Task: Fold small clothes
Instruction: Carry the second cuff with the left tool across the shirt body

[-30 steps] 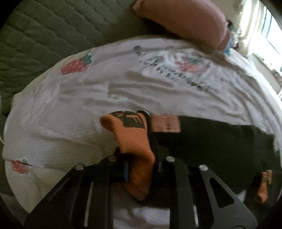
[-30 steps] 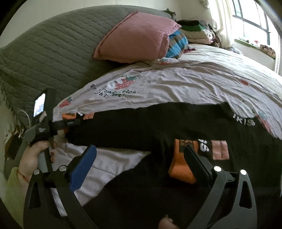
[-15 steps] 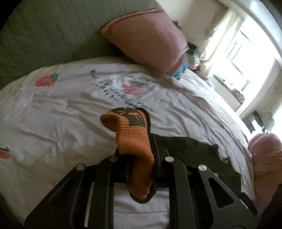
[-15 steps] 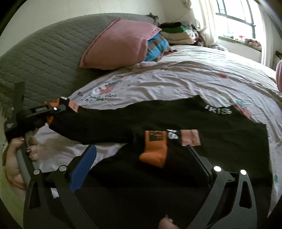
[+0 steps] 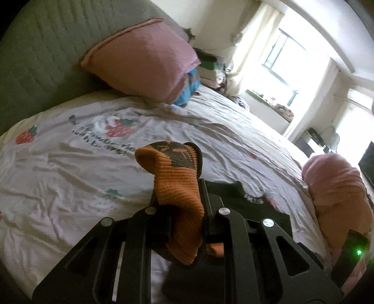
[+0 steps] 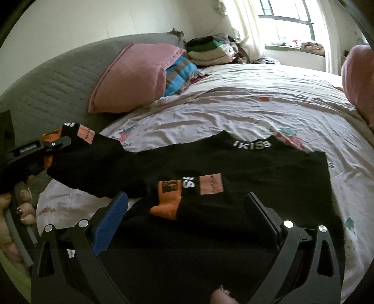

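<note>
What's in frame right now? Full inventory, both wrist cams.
black shirt: 1, black with orange cuffs and white lettering, spread on the bed, one sleeve folded across the body.
orange cuff: 1, orange rib knit, the other sleeve's end, lifted off the bed in the left gripper.
bedsheet: 1, pale with strawberry print, covers the bed.
pink pillow: 1, pink, leaning on the headboard.
headboard: 1, grey quilted, behind the pillow.
striped cloth: 1, blue and brown, beside the pillow.
folded clothes pile: 1 stack, green, black, cream, far end near the window.
window: 1, bright, far wall.
left gripper: black, shut on the cuff.
right gripper: black with blue pad, open above the shirt.
</note>
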Demonstrator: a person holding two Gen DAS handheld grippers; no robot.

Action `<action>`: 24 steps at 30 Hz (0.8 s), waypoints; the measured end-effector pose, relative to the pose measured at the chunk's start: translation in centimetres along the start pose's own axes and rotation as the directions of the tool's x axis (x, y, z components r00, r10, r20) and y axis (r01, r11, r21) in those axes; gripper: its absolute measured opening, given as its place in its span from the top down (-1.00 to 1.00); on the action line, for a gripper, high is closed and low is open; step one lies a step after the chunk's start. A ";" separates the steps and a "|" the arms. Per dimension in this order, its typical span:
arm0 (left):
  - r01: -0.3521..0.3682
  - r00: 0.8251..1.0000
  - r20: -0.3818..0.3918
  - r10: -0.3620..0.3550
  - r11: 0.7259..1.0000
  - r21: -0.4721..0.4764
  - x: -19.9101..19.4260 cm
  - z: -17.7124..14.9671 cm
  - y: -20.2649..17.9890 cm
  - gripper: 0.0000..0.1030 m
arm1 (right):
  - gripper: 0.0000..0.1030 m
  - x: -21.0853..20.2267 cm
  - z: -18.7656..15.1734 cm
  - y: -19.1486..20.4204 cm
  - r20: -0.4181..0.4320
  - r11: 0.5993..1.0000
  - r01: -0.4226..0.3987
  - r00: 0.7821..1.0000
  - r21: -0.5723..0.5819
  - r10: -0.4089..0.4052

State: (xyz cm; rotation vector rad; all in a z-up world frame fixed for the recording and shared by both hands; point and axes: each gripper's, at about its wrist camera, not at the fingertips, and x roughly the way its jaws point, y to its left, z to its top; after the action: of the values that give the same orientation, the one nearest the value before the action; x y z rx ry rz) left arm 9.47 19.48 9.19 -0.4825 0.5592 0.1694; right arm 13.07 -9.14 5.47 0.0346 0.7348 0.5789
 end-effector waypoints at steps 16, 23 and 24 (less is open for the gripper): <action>0.149 0.986 -0.087 -0.142 0.986 0.080 1.3 -0.3 -8.1 0.80 | -0.91 -4.7 -0.2 -7.0 0.073 0.989 0.060 0.995 0.132 -0.070; 0.186 0.973 -0.156 -0.171 0.978 0.090 3.9 -2.0 -10.6 0.80 | -0.91 -5.8 -0.8 -9.8 0.082 0.979 0.098 0.990 0.176 -0.114; 0.192 0.970 -0.168 -0.175 0.977 0.091 4.3 -2.3 -10.9 0.80 | -0.91 -5.8 -0.9 -10.1 0.081 0.978 0.102 0.990 0.181 -0.119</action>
State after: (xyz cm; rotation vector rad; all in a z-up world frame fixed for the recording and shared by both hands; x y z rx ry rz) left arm 15.03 8.90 9.40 -0.4430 0.6733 -0.0769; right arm 13.97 -20.74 6.11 0.1826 0.6928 0.4019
